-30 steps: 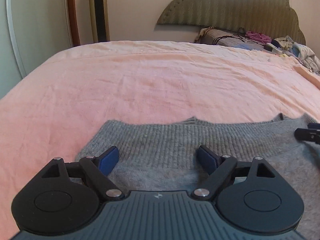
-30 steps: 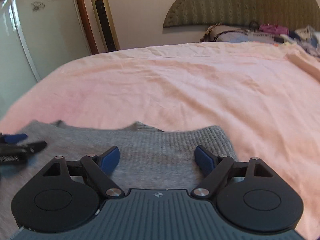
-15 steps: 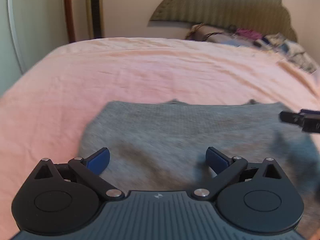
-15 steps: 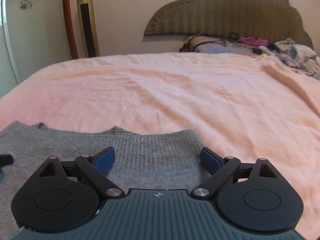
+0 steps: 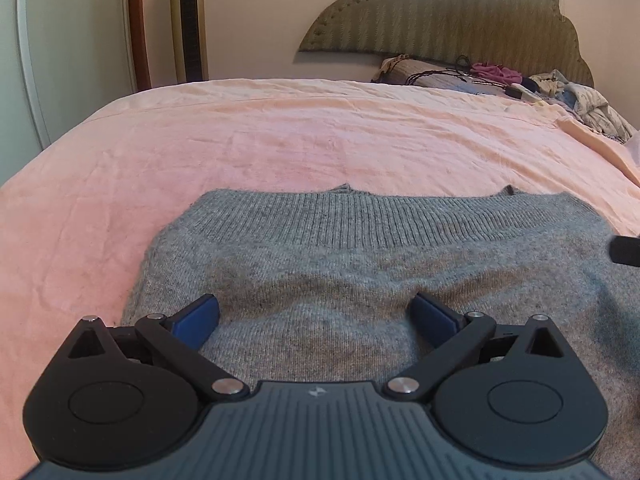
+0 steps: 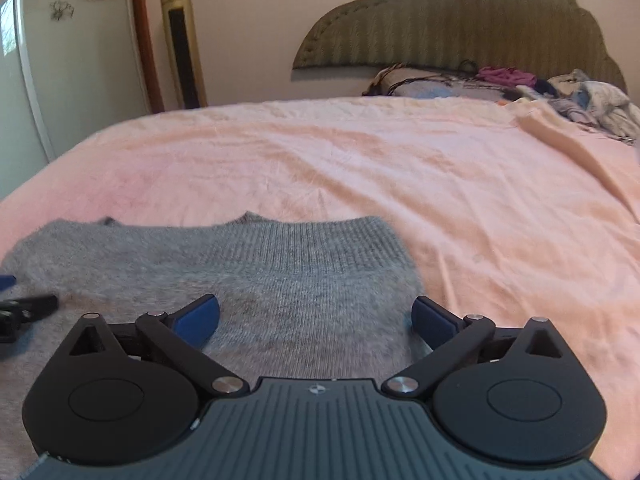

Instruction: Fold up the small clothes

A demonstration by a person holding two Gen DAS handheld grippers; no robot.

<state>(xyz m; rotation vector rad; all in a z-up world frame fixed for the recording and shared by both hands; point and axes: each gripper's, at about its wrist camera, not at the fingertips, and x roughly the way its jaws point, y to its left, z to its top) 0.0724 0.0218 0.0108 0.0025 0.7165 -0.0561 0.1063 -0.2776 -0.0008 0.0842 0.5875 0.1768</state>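
Observation:
A grey knit sweater (image 5: pixel 360 264) lies folded flat on the pink bedspread (image 5: pixel 304 136), its ribbed hem along the far edge. It also shows in the right wrist view (image 6: pixel 256 276). My left gripper (image 5: pixel 316 316) is open and empty, low over the sweater's left part. My right gripper (image 6: pixel 316 316) is open and empty over the sweater's right part, its right finger near the sweater's right edge. The right gripper's tip shows at the right edge of the left wrist view (image 5: pixel 626 251). The left gripper's tip shows at the left edge of the right wrist view (image 6: pixel 24 308).
The pink bedspread (image 6: pixel 400 168) stretches far ahead. A padded headboard (image 5: pixel 448 12) stands at the back, with a pile of clothes (image 5: pixel 560 92) at the far right. A gold tower fan (image 5: pixel 188 20) and a wardrobe door (image 5: pixel 68 40) stand at the left.
Both grippers have pulled back toward me and lifted a little, so more of the sweater shows. Their fingers have spread slightly wider. The sweater stays flat.

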